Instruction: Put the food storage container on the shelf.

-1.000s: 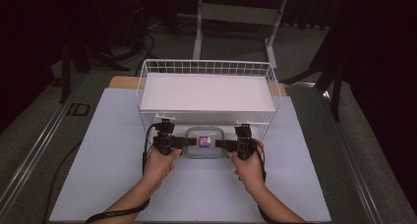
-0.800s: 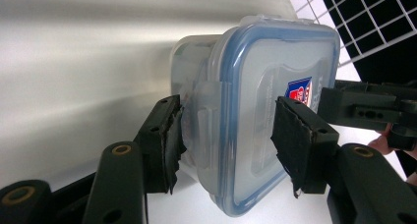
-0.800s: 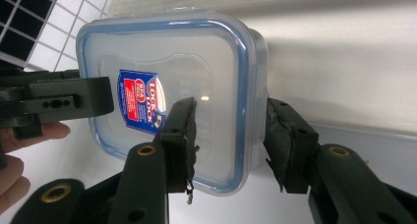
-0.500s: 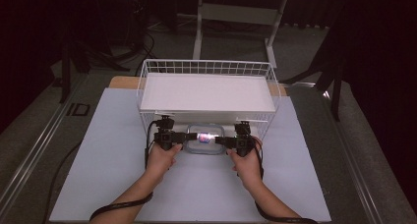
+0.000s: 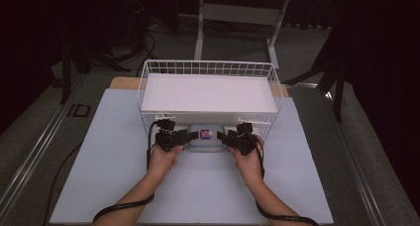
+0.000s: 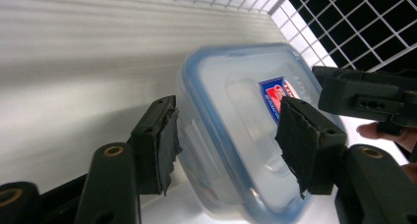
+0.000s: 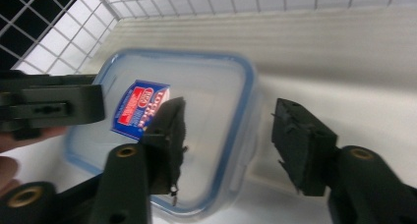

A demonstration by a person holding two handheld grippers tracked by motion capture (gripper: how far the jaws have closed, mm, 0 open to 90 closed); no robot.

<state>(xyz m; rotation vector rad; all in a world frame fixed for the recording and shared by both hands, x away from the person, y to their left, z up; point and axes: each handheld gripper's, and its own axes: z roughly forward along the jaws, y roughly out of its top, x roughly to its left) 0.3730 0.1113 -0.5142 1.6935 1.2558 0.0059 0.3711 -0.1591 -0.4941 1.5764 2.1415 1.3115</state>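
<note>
A clear plastic container (image 5: 205, 137) with a blue-rimmed lid and a red-and-blue label hangs between my two grippers at the front wall of the white wire basket (image 5: 208, 62). My left gripper (image 5: 190, 137) grips its left end and my right gripper (image 5: 222, 137) its right end. In the left gripper view the container (image 6: 236, 135) sits tilted between the jaws of my left gripper (image 6: 231, 145), one pad on the lid and one against the body. The right gripper view shows my right gripper (image 7: 228, 135) straddling the container (image 7: 206, 86) the same way.
A white board (image 5: 208, 94) lies flat across the basket, above the container. The basket stands on a pale sheet (image 5: 99, 161) that covers the table. Dark floor, cables and a stand's legs (image 5: 237, 18) lie beyond the table.
Both grippers have carried the container a little farther toward the basket's front. Its lid tipped edge-on half a second ago and now faces up again.
</note>
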